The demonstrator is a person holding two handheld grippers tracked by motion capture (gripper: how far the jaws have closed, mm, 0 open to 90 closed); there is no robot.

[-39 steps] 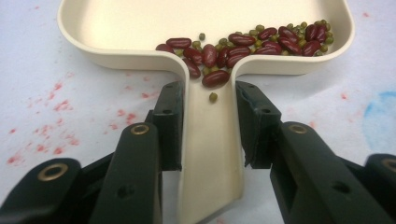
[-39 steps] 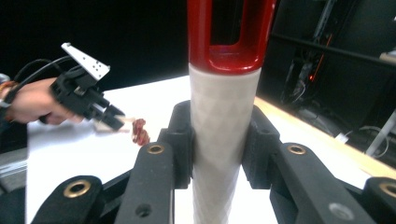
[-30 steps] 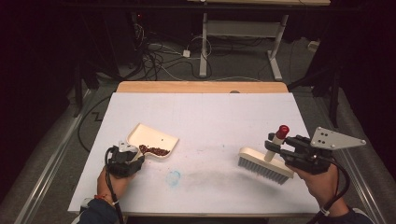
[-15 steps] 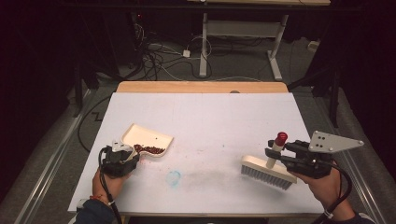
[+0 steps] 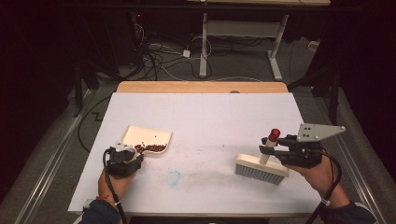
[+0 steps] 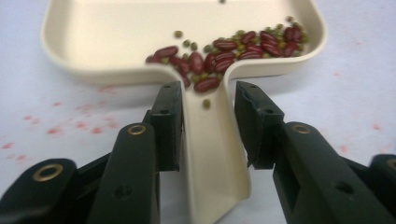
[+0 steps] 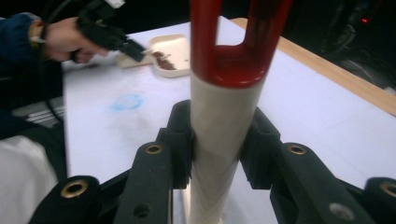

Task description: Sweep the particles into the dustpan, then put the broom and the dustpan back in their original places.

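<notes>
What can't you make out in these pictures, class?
Brush bristles: right gripper view, below the bottom edge.
Beans count: high view, too small.
Dustpan far rim: left gripper view, cut by the top edge.
Blue mark: right gripper view, blurred.

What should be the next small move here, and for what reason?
Probably open the left hand-held gripper fully and draw it back off the dustpan handle. The beans already lie inside the pan, the pan rests flat on the table, and the jaws have just been opening, with a gap beside the right pad. The brush stands down too.
</notes>
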